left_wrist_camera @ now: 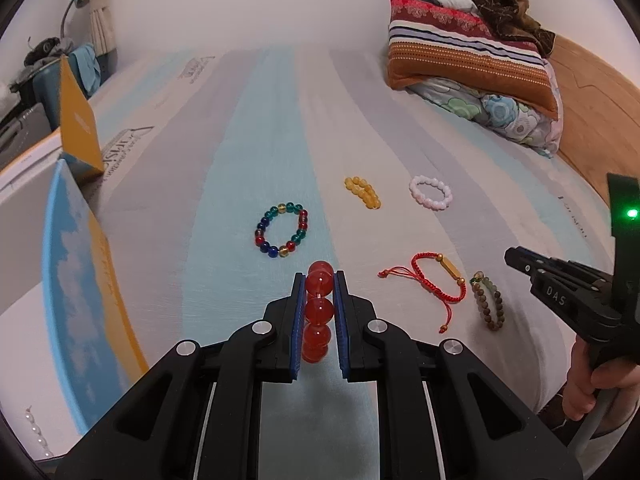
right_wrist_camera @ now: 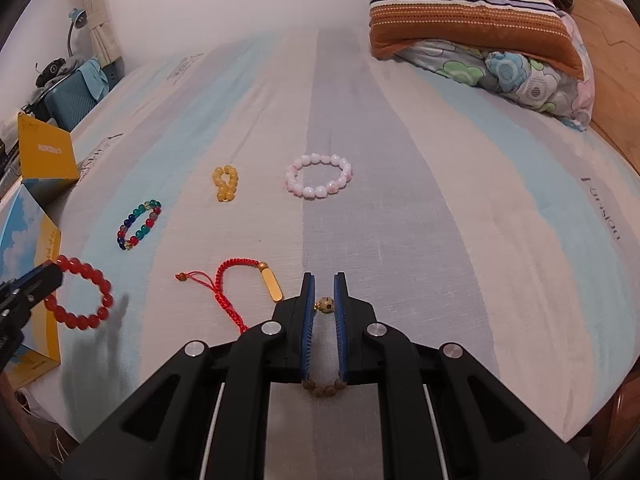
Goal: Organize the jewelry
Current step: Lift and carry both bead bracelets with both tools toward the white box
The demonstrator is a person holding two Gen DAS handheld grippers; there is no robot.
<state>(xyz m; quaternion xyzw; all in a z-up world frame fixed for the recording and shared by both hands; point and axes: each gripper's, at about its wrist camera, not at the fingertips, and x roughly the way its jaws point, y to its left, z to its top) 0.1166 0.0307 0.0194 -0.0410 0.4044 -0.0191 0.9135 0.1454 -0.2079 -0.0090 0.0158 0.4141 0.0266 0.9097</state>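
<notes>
Red bead bracelet [left_wrist_camera: 319,312] clamped between left fingers [left_wrist_camera: 298,312].

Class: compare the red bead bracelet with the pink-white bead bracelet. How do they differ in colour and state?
The red bead bracelet is translucent red; the pink-white bead bracelet is pale. The red one hangs in the left gripper; the pink-white one lies untouched on the bed. Both are closed bead loops.
</notes>
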